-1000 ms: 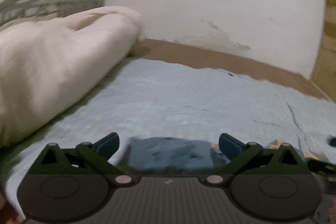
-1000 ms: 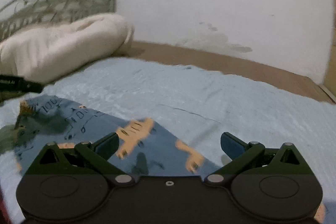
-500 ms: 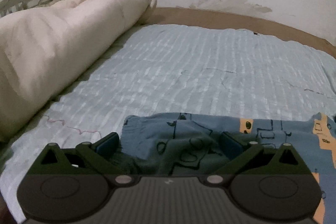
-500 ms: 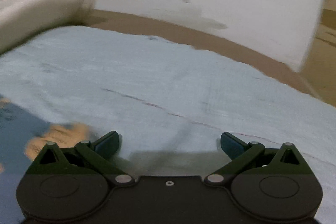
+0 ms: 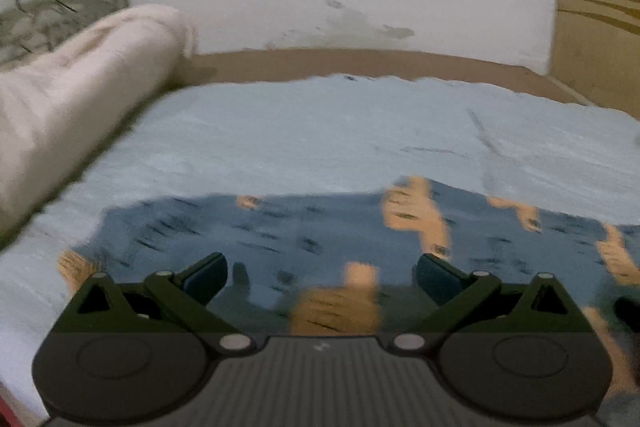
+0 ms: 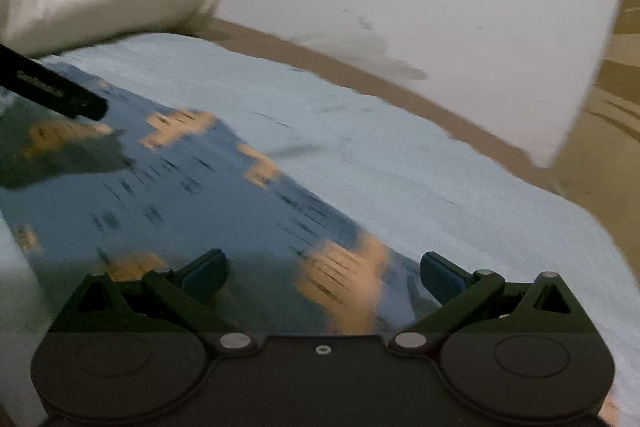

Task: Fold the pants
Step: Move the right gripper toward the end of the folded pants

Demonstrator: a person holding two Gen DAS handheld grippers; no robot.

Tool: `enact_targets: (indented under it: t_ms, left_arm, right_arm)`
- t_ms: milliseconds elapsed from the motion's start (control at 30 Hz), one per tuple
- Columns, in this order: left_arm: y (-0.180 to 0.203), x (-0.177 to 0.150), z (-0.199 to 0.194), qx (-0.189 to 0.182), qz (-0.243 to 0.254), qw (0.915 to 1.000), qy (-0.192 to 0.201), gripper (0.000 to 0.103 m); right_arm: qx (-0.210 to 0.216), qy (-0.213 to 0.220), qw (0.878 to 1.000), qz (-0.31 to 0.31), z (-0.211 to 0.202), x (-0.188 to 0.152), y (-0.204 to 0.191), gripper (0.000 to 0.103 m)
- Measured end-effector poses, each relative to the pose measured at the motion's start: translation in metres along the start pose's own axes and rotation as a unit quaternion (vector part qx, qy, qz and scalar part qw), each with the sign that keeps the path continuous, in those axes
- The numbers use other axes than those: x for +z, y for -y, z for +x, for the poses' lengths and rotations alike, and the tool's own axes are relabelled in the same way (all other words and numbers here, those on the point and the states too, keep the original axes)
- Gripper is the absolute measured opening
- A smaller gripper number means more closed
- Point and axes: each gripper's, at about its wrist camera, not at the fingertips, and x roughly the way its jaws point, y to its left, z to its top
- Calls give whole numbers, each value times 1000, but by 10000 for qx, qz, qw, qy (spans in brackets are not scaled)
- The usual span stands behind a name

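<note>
Left gripper [image 5: 322,273] sits at the bottom centre of its own view, jaws spread wide with nothing between the blue pads [image 5: 208,273], fingers pointing forward and slightly down. Right gripper [image 6: 324,273] fills the bottom of its view the same way, jaws wide apart and empty. In the right view a dark finger of the left gripper [image 6: 60,95] juts in from the left edge

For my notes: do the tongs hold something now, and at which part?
Nothing is held: left tongs and right tongs are open above the pants.
</note>
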Motion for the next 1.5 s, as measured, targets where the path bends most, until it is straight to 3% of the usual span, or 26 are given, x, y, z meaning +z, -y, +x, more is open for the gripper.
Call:
enact_targets:
  t_ms: [133, 333, 500, 667, 900, 1067, 1300, 1500]
  left_arm:
    - [22, -6, 2, 0, 163, 9998, -102, 102]
    - [43, -14, 0, 135, 376, 9991, -150, 102]
    - [69, -8, -7, -183, 388, 9988, -253, 102]
    - [114, -1, -11, -891, 472, 9944, -321, 102]
    - [187, -6, -8, -1815, 407, 9810, -544, 102]
    - [225, -12, -2, -1564, 855, 9825, -549, 102]
    - [228, -16, 0, -1535, 968, 9820, -519, 102]
    - [224, -12, 2, -1583, 960, 9810, -574, 102]
  right_arm:
    - [-645, -48, 9969, 458, -23, -38, 54, 102]
    - [-1157, 152, 9846, 1303, -47, -90, 114, 102]
    - [-1557, 554, 9689, 1842, -75, -118, 146, 102]
    - [-898, 1004, 9556, 2621, -115, -140, 167, 102]
    - [-50, 664, 9259, 3719, -128, -146, 178, 102]
    - [186, 390, 9118, 4083, -123, -141, 183, 102]
    - [650, 506, 8801, 4676, -128, -139, 188, 102]
    - [494, 179, 8769, 4778, -115, -138, 185, 102]
